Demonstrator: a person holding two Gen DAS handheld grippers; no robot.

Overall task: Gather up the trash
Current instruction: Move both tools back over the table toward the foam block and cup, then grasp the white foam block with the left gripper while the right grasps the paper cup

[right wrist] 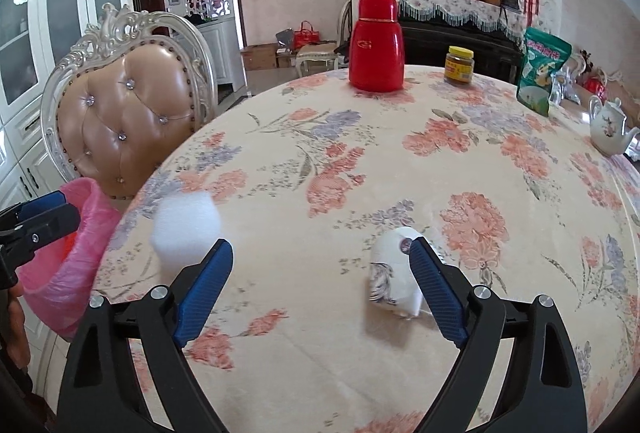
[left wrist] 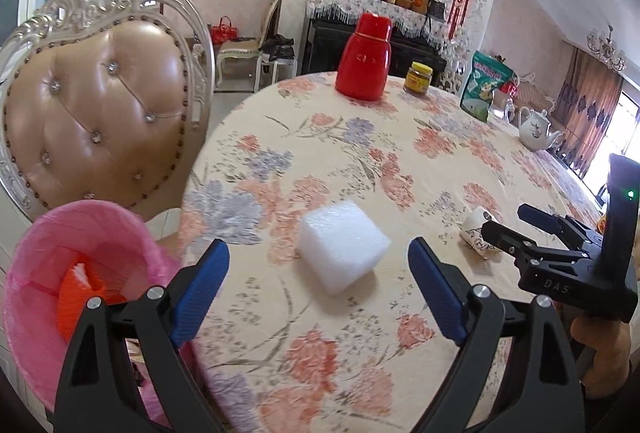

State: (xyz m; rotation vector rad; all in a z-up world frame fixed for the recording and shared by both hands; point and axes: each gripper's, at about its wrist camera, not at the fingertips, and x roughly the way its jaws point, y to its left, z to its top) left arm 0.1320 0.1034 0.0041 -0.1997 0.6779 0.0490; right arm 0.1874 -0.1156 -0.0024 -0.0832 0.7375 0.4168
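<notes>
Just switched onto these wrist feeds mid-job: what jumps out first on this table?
The white foam block lies on the floral tablecloth straight ahead of the open left gripper. To its right a tipped-over paper cup sits just ahead of the open right gripper, by its right finger. A pink-lined trash bin waits off the table's left edge, and a tall red thermos stands at the far side.

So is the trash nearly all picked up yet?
Not yet. Something orange already sits in the pink-lined bin. Both grippers have open, empty jaws: the left gripper faces the foam block, the right gripper nears the tipped paper cup. Both pieces remain on the table.
</notes>
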